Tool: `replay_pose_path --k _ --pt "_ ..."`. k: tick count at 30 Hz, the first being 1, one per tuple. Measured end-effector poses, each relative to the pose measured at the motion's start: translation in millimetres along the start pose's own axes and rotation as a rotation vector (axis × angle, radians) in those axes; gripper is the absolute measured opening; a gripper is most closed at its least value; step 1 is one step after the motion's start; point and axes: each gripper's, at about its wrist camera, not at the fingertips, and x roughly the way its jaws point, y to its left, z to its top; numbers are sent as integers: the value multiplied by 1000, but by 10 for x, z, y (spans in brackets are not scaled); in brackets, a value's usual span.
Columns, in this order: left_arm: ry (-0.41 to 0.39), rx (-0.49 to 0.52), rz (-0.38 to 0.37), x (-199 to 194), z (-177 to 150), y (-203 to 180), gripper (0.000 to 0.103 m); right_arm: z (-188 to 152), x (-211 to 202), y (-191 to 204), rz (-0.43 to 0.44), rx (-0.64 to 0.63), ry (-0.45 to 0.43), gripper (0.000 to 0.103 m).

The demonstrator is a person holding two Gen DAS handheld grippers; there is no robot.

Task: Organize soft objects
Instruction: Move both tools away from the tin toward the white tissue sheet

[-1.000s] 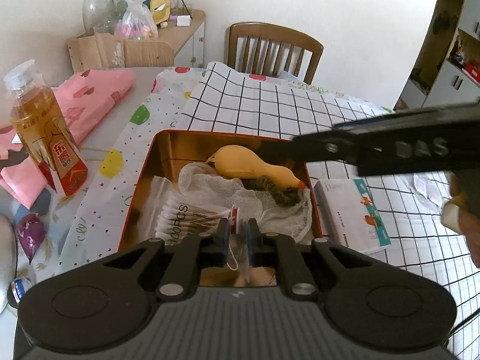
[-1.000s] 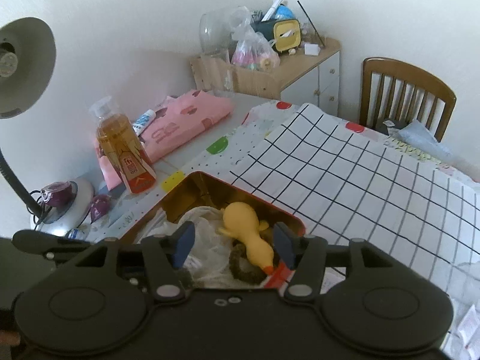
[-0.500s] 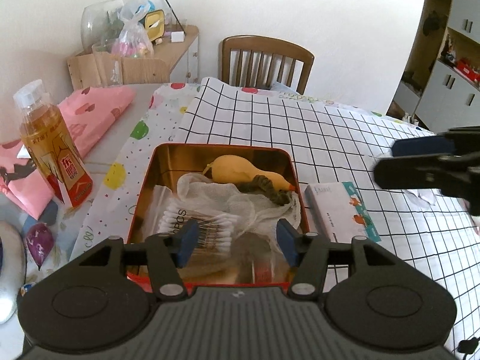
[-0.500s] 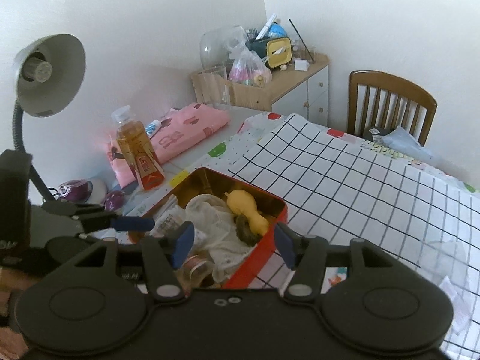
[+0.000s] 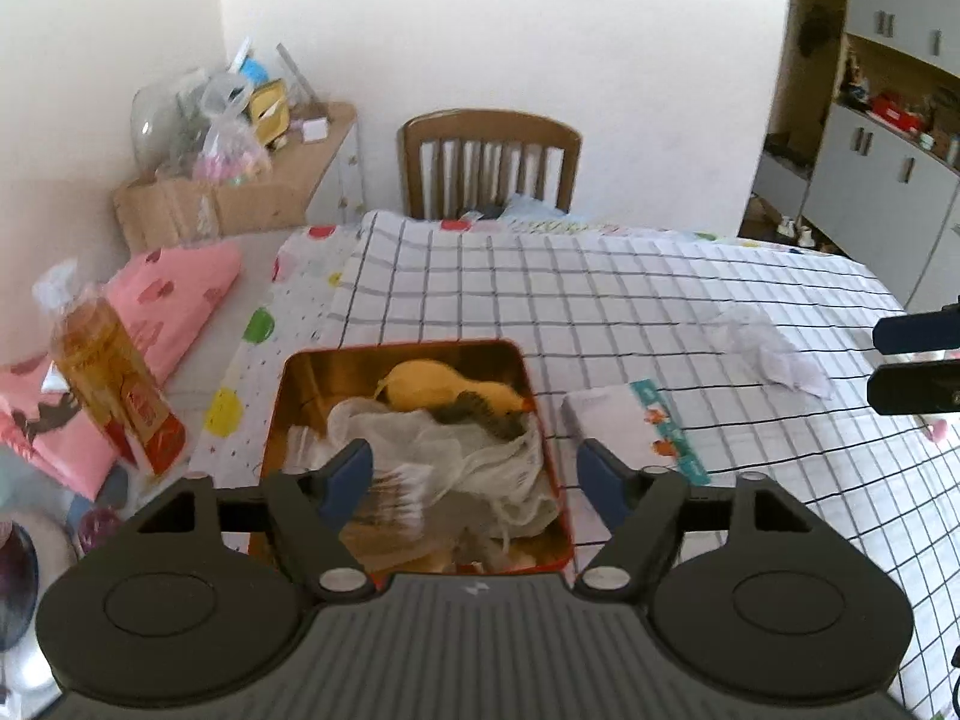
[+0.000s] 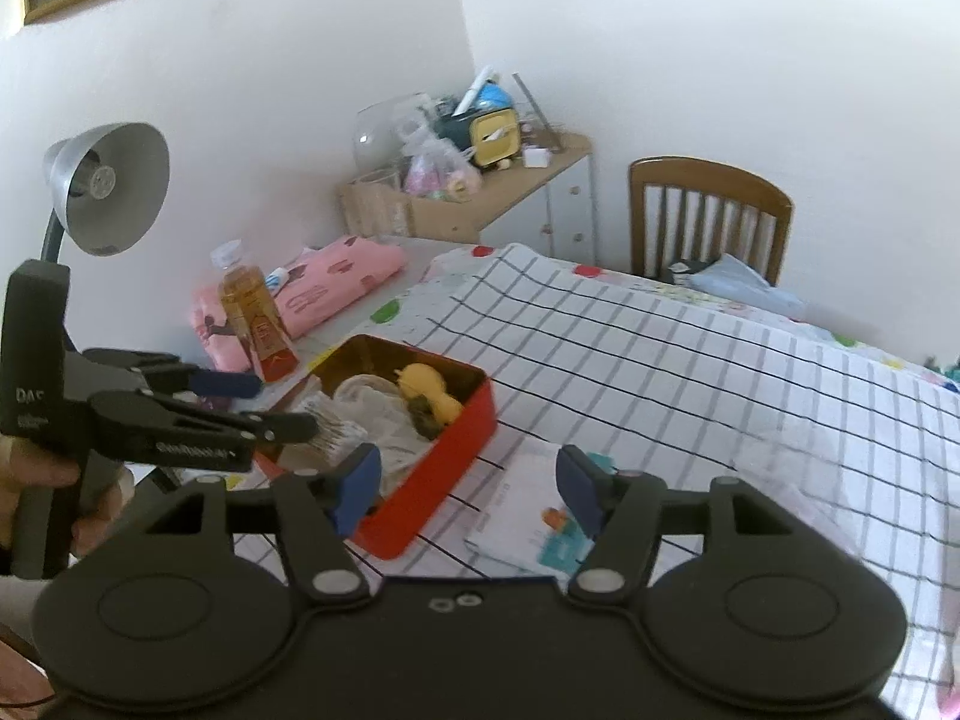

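A red tin (image 5: pixel 543 402) (image 6: pixel 456 450) sits on the checked cloth. It holds a yellow rubber duck (image 5: pixel 444 387) (image 6: pixel 426 387), a dark scrunchie (image 5: pixel 480 417), white gauze cloth (image 5: pixel 456 456) (image 6: pixel 372 396) and a bag of cotton swabs (image 5: pixel 390 480). My left gripper (image 5: pixel 474 474) is open and empty, raised above the tin's near end; it also shows in the right wrist view (image 6: pixel 264 405). My right gripper (image 6: pixel 468 486) is open and empty, above the tin's right side; its fingers (image 5: pixel 912 360) show at the right edge of the left wrist view.
A tissue pack (image 5: pixel 636 432) (image 6: pixel 540 534) lies right of the tin. A tea bottle (image 5: pixel 114 384) (image 6: pixel 258 330) and pink fabric (image 5: pixel 168 300) stand left. A crumpled clear bag (image 5: pixel 762 348) lies on the cloth. A desk lamp (image 6: pixel 108 186), a chair (image 5: pixel 489 165) and a cluttered cabinet (image 6: pixel 474 192) stand behind.
My left gripper opened, letting go of what it pinched over the tin, then rose and pulled back. My right gripper pulled back to the right, away from the tin.
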Motion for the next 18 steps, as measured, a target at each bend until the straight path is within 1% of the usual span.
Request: replay_pose_path --k 4,6,7,11,12,14,18 --pt "-18 26 -28 -70 65 -155 76 -118 -174 -138 -26 32 -15 71" --pt "-24 26 -52 -93 98 -227 80 -169 -256 -214 -40 51 -22 73" --pt "-30 28 -66 -104 117 -268 84 -194 -299 -256 -49 61 -28 75" --pt "-50 51 -100 -121 165 -446 87 -273 -448 -414 -81 91 -51 83" --pt "-47 52 -110 -110 179 -495 88 -285 -476 -455 -85 99 -55 84" --pt "-41 52 -130 -79 206 -595 88 -315 -535 -553 -94 116 -65 89" --pt "-46 59 -173 -8 266 -783 88 -370 -631 -736 -119 137 -79 92"
